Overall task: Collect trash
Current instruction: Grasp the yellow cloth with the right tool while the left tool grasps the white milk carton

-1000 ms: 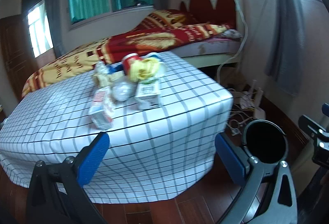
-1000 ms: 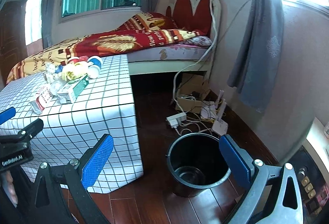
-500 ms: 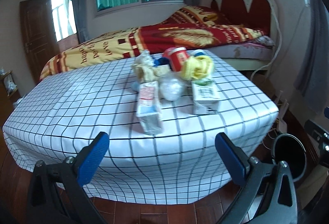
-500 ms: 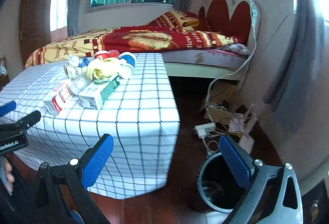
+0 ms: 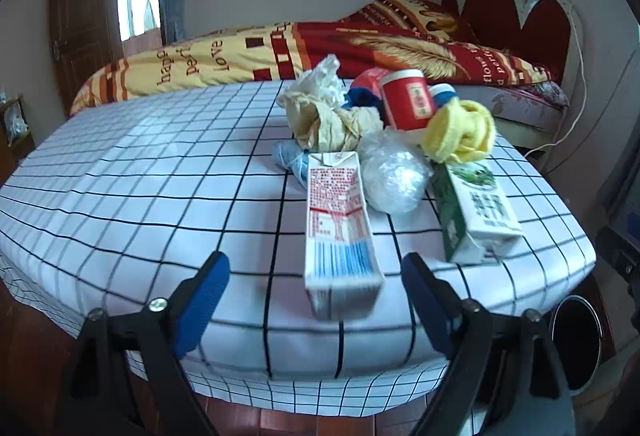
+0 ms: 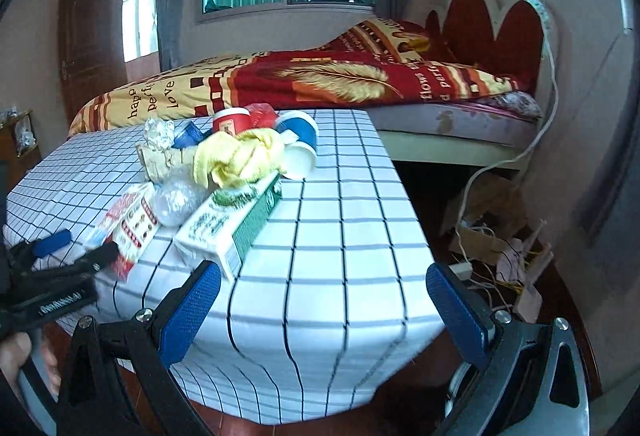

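Note:
A pile of trash lies on the checked tablecloth (image 5: 160, 196): a red and white carton (image 5: 340, 232), a green and white carton (image 5: 476, 212), a clear plastic ball (image 5: 392, 176), a yellow cloth (image 5: 460, 132), a red cup (image 5: 408, 100) and crumpled paper (image 5: 324, 112). My left gripper (image 5: 316, 296) is open, its fingers straddling the near end of the red and white carton. My right gripper (image 6: 324, 308) is open and empty over the table's right corner, with the green carton (image 6: 232, 220) just beyond its left finger. A black bin (image 5: 576, 344) stands on the floor right of the table.
A bed with a red and yellow blanket (image 6: 320, 80) stands behind the table. Cables, a power strip and cardboard (image 6: 492, 236) lie on the wooden floor at the right. A dark wooden door (image 5: 76, 28) is at the far left.
Both grippers have moved forward and closer to the table. The left one now has the red and white carton between its fingers. The bin has slid almost out of the right wrist view.

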A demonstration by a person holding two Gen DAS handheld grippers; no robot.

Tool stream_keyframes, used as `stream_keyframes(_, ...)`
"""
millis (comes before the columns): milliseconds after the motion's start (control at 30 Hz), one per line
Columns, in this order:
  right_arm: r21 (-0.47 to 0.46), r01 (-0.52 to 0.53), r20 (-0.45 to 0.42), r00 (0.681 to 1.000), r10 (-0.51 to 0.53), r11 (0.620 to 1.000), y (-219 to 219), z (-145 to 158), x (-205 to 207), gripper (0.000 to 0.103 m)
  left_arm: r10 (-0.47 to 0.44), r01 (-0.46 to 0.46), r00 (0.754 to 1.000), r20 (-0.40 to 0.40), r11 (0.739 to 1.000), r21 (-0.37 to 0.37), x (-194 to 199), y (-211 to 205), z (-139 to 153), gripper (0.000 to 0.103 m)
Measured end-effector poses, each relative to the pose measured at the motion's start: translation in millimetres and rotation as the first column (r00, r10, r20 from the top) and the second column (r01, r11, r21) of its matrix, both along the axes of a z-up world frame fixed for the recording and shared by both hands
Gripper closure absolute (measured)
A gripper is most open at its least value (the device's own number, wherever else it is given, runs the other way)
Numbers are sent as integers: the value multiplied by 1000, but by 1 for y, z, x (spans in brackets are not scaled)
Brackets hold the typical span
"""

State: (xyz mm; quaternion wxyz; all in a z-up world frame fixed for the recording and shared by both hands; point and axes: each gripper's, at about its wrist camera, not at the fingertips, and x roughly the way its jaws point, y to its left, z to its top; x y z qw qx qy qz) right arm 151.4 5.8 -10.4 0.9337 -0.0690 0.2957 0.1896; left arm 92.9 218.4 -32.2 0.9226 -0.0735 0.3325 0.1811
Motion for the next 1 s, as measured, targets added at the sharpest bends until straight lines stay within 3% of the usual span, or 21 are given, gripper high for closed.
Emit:
stream_keyframes(67, 3, -11, -4, 1000, 11, 1000, 10, -2, 10, 0, -5, 5, 1000, -3, 1000, -15, 9, 4, -4, 17)
stream_keyframes(100, 6, -18, -9, 1000, 18, 1000, 16, -3, 16, 0, -17, 17, 1000, -4, 1000, -24, 13, 5, -6, 26)
stream_keyframes(133, 6, -22, -12, 1000, 22, 1000, 20, -4, 20, 0, -34, 33, 999, -8, 999, -35, 16, 9, -8, 61)
stream_keyframes(167, 7, -28, -16, 999, 28, 1000, 24, -6, 25, 0, -58, 57, 998, -12, 996, -72, 19, 13, -11, 65)
stream_keyframes(233, 14, -46, -26, 999, 46, 999, 34, -8, 34, 0, -58, 61, 998, 29, 992, -109, 13, 22, -8, 66)
stream_keyframes(367, 23, -85, -19, 996, 85, 996, 51, -5, 52, 1, -3, 12, 994, 107, 996, -86, -6, 36, 8, 67)
stream_keyframes(500, 31, -123, -13, 992, 123, 992, 73, 2, 75, 8, 39, -29, 992, 118, 996, -84, 1, 55, 14, 67)
stream_keyframes(667, 33, -154, -86, 984, 156, 988, 97, -2, 107, 14, 62, -48, 991, 121, 992, -114, 11, 76, 12, 67)
stream_keyframes(700, 43, -162, -102, 981, 166, 986, 98, -5, 110, 19, 61, -46, 990, 128, 992, -115, 10, 76, 13, 67)
stream_keyframes(800, 58, -206, -145, 966, 212, 977, 103, -13, 117, 51, 50, -31, 988, 148, 992, -125, 6, 76, 15, 67)
stream_keyframes(867, 66, -227, -145, 961, 234, 972, 103, -15, 114, 61, 43, -24, 987, 153, 992, -125, 6, 74, 17, 67)
stream_keyframes(900, 71, -237, -136, 960, 244, 969, 103, -14, 113, 72, 36, -17, 987, 155, 992, -124, 6, 72, 18, 67)
stream_keyframes(1000, 74, -254, -109, 959, 261, 964, 100, -9, 105, 77, 21, -2, 987, 161, 993, -118, 7, 66, 21, 67)
